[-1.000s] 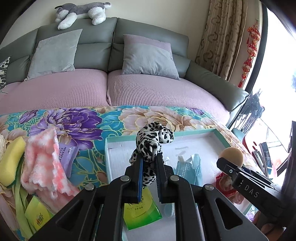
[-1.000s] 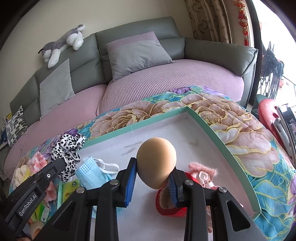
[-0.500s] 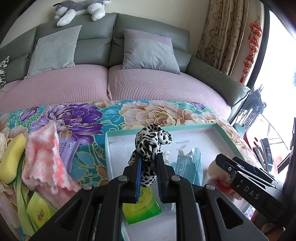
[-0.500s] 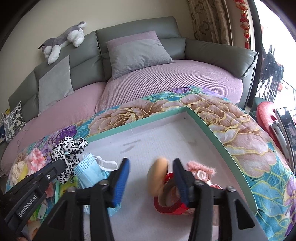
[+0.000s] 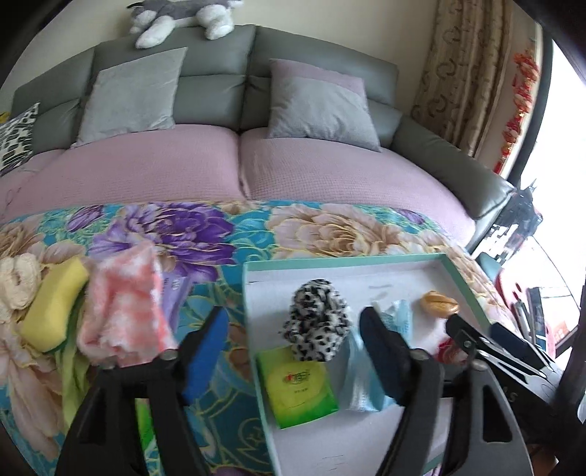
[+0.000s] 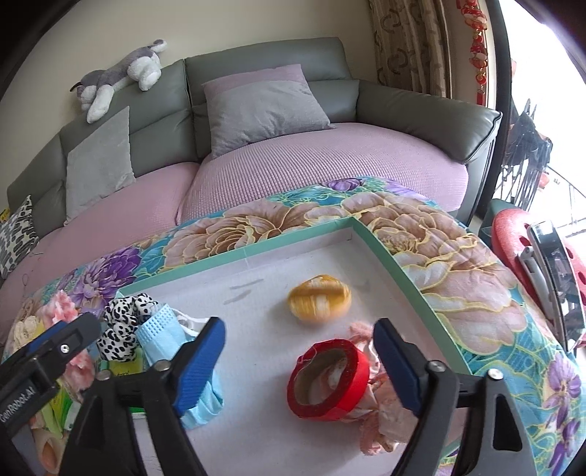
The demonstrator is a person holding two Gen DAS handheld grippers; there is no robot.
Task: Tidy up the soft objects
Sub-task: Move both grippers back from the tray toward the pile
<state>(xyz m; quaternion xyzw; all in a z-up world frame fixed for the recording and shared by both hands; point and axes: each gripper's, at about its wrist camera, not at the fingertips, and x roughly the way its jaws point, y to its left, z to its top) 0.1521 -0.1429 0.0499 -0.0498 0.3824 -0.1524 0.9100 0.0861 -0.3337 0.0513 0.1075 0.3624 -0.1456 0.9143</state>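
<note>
A black-and-white spotted scrunchie [image 5: 316, 322] lies in the white tray [image 5: 329, 260], partly on a green packet [image 5: 296, 388]. My left gripper [image 5: 293, 351] stands around it with its jaws opening, pads clear of the fabric. A round orange puff [image 6: 319, 298], blurred, rests on the tray floor [image 6: 256, 285] ahead of my right gripper [image 6: 298, 366]. That gripper's jaws are opening too and hold nothing. A red tape roll [image 6: 327, 377] on pink cloth [image 6: 381, 413] sits between its fingers without touching them. A blue face mask [image 6: 172, 337] lies by the scrunchie [image 6: 124, 326].
Left of the tray on the floral blanket lie a fluffy pink cloth [image 5: 124, 307], a yellow sponge [image 5: 55, 304] and a cream bundle [image 5: 16, 282]. Behind is a sofa with grey cushions [image 5: 322, 99] and a plush dog [image 5: 183, 14]. A red stool [image 6: 509, 245] stands right.
Both grippers have opened wide. The scrunchie dropped from the left jaws onto the tray. The orange puff left the right jaws and rolled forward on the tray floor.
</note>
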